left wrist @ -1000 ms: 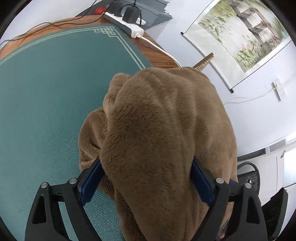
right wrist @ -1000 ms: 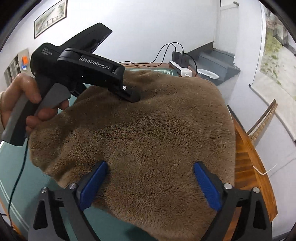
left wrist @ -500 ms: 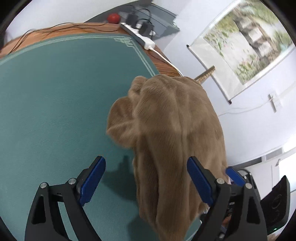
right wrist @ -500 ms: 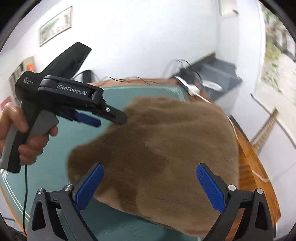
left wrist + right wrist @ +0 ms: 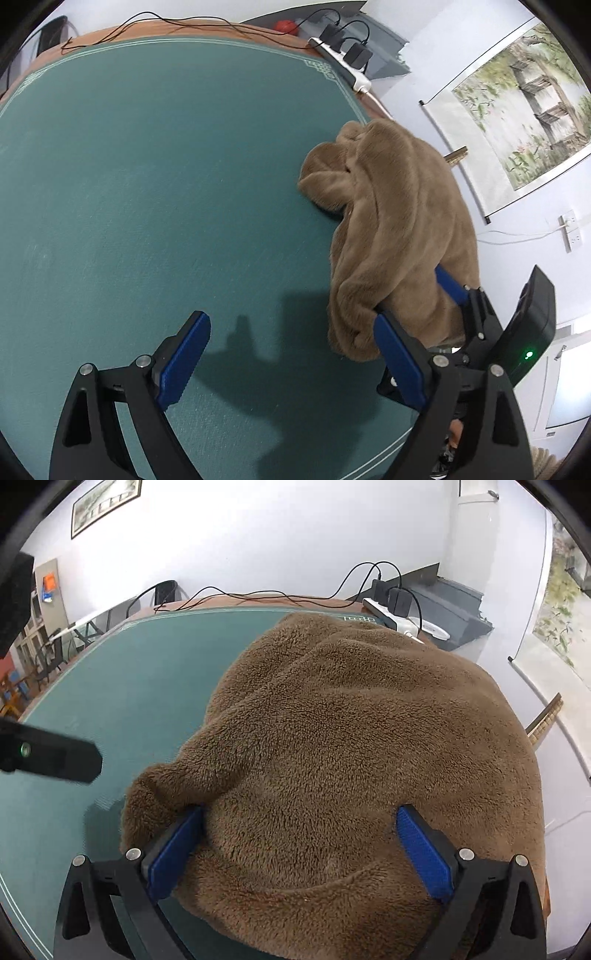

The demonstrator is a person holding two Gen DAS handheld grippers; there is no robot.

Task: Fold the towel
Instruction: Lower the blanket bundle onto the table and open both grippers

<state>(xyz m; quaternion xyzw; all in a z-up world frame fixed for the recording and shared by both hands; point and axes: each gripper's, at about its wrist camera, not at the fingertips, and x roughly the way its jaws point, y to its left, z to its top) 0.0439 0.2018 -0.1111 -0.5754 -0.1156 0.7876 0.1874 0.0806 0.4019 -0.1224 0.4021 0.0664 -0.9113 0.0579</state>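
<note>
- Brown fluffy towel (image 5: 399,221): bunched in folds at right edge of green table mat (image 5: 147,184), draped over right gripper's blue pads (image 5: 448,284). Left gripper (image 5: 291,362) empty above mat, blue-padded fingers spread wide apart. White power strip (image 5: 343,62) with black plugs at far table edge; scroll painting (image 5: 517,110) on wall.
- From right wrist: towel (image 5: 351,738) heaped over right gripper (image 5: 299,849), covering gap between its widely parted fingers, not pinched. Left gripper's black body (image 5: 48,753) at left, above mat (image 5: 129,683).
</note>
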